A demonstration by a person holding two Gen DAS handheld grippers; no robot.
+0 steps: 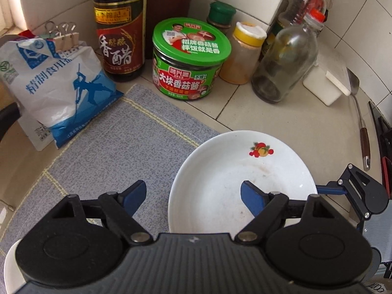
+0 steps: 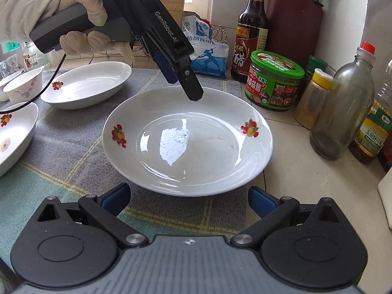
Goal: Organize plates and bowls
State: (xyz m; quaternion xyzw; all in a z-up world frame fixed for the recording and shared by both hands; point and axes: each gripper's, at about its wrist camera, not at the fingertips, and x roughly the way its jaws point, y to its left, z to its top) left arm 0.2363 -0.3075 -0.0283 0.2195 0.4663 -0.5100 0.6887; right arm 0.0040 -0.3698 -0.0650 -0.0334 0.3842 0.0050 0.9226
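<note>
A white plate [image 2: 186, 142] with fruit prints lies half on the grey placemat [image 2: 73, 152], half on the tiled counter. My left gripper [image 2: 183, 85], held by a gloved hand [image 2: 80, 12], hovers just above the plate's far rim, open and holding nothing. In the left wrist view the plate [image 1: 240, 178] sits below and to the right of that gripper [image 1: 194, 196]. My right gripper [image 2: 188, 198] is open at the plate's near rim, pads not pressing on it. One finger of it [image 1: 329, 191] shows beside the plate.
An oval white dish [image 2: 88, 85], another dish [image 2: 14, 132] and a small flowered bowl [image 2: 24, 85] stand on the mat at left. A salt bag [image 1: 56, 85], vinegar bottle [image 1: 120, 29], green-lidded jar [image 1: 188, 58], spice jars, a glass bottle [image 1: 286, 58] and a spatula [image 1: 362, 122] line the back and right.
</note>
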